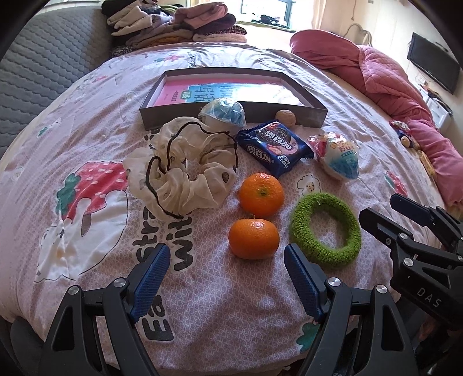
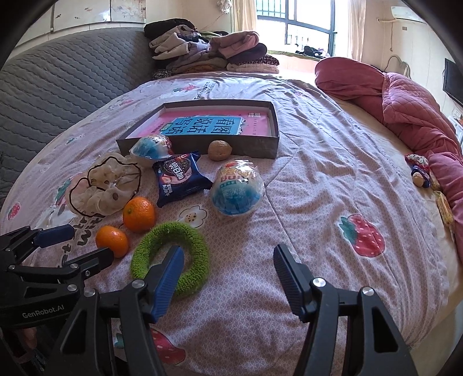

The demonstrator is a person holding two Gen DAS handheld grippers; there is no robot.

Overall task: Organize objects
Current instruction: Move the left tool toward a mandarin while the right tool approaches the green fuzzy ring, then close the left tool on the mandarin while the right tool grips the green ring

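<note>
On the bedspread lie two oranges (image 1: 261, 194) (image 1: 254, 238), a green fuzzy ring (image 1: 328, 256), a cream scrunchie (image 1: 185, 167), a blue biscuit packet (image 1: 275, 147), a walnut (image 1: 285, 117) and two wrapped egg-shaped toys (image 1: 222, 111) (image 1: 338, 156). Behind them stands a shallow dark box (image 1: 231, 112) with a pink book inside. My left gripper (image 1: 227, 277) is open, just short of the near orange. My right gripper (image 2: 228, 274) is open over the cloth; its left finger overlaps the green ring (image 2: 199, 260). Nothing is held.
Folded clothes (image 1: 179, 23) are piled at the back of the bed. A pink quilt (image 1: 390, 72) runs down the right side, with small toys (image 1: 405, 136) beside it. A grey quilted headboard (image 1: 43, 57) borders the left. The two grippers sit close together.
</note>
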